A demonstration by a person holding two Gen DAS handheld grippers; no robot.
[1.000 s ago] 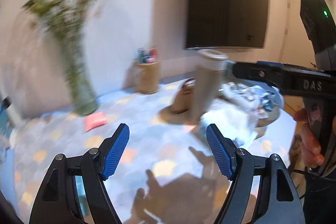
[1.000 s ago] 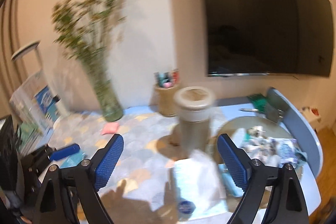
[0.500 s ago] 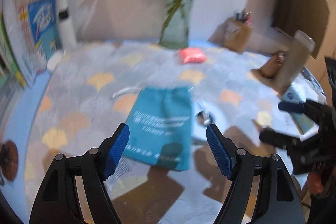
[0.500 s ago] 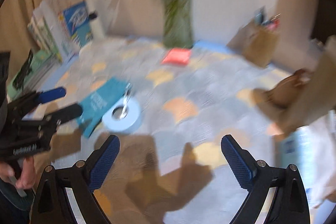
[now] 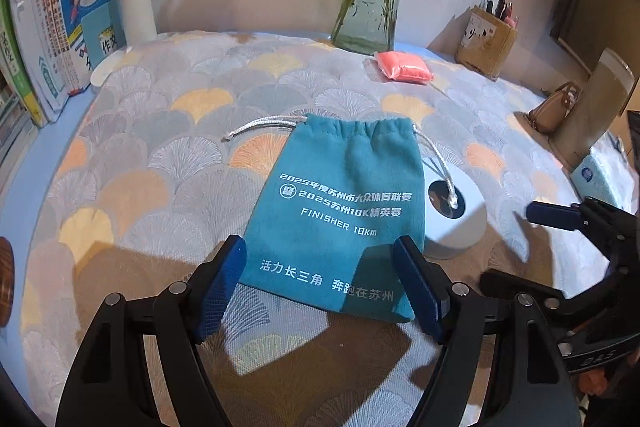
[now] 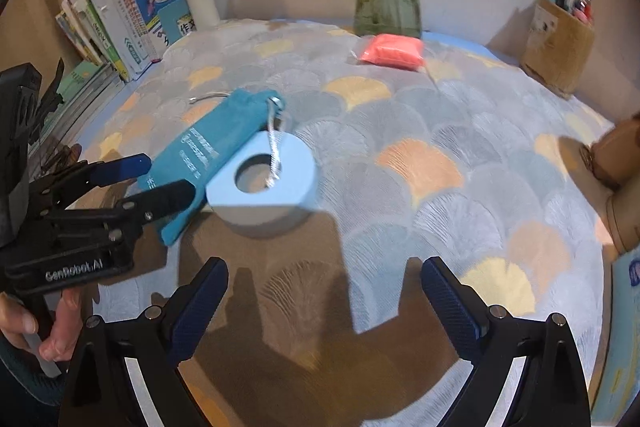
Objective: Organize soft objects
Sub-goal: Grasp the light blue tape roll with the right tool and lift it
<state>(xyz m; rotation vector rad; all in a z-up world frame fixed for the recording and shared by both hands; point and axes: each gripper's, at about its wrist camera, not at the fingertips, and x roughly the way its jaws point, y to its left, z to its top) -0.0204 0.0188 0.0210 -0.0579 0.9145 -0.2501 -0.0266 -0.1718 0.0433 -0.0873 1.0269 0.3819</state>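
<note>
Pouch (image 5: pixel 340 211) lies flat between released left tongs (image 5: pixel 320 291); right tongs (image 6: pixel 324 303) spread empty.

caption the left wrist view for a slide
Open left gripper poised over teal drawstring pouch beside a pale blue ring.

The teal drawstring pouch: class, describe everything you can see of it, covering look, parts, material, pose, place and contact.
The teal drawstring pouch lies flat and looks empty on the patterned tablecloth. It looks like soft velvety cloth with white printed text including "FINISHER 10km". Its gathered mouth points toward the wall. Silver cords leave both sides; the right cord drapes onto a pale blue ring beside it. The left gripper frames its bottom edge, open and not visibly pressing it.
</note>
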